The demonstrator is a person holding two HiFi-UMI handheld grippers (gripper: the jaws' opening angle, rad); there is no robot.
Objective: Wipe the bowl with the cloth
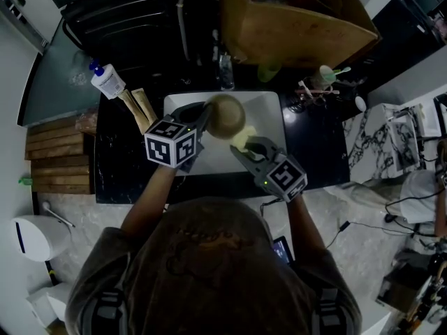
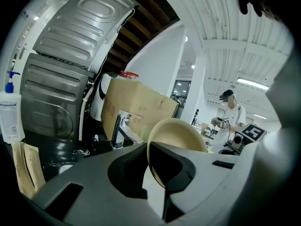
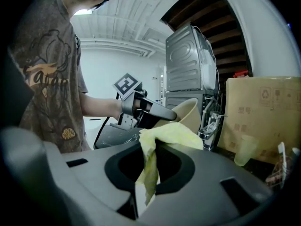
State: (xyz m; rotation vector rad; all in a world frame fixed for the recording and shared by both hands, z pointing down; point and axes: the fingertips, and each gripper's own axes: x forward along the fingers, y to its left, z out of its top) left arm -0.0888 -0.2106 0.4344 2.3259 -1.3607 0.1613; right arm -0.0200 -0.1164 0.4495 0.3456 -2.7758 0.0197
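Head and shoulders of the person (image 1: 209, 257) fill the bottom of the head view, above a pale speckled floor (image 1: 363, 208). At frame centre a white sink (image 1: 269, 110) is set in a black counter (image 1: 119, 166), with a faucet (image 1: 225, 68) at its upper edge. A cardboard box (image 1: 293, 19) stands at upper centre and a pump bottle (image 1: 107, 81) at upper left. In the left gripper view a ribbed metal appliance (image 2: 70, 55) rises at the upper left of the frame. Left gripper (image 1: 202, 114), centre frame over the sink, has its jaws closed on the rim of the bowl (image 1: 225, 115); its own view shows the rim pinched between them (image 2: 155, 173). The bowl (image 2: 181, 133) is held above the sink, tipped off level; in the right gripper view its mouth (image 3: 190, 109) turns toward the upper left of the frame. Right gripper (image 1: 246, 145), just below and right of the bowl, is clamped on the yellow cloth (image 1: 242, 139). One end of the cloth (image 3: 164, 140) bunches above the jaws and the other hangs straight down between them. Cloth and bowl lie just beside each other; contact cannot be told.
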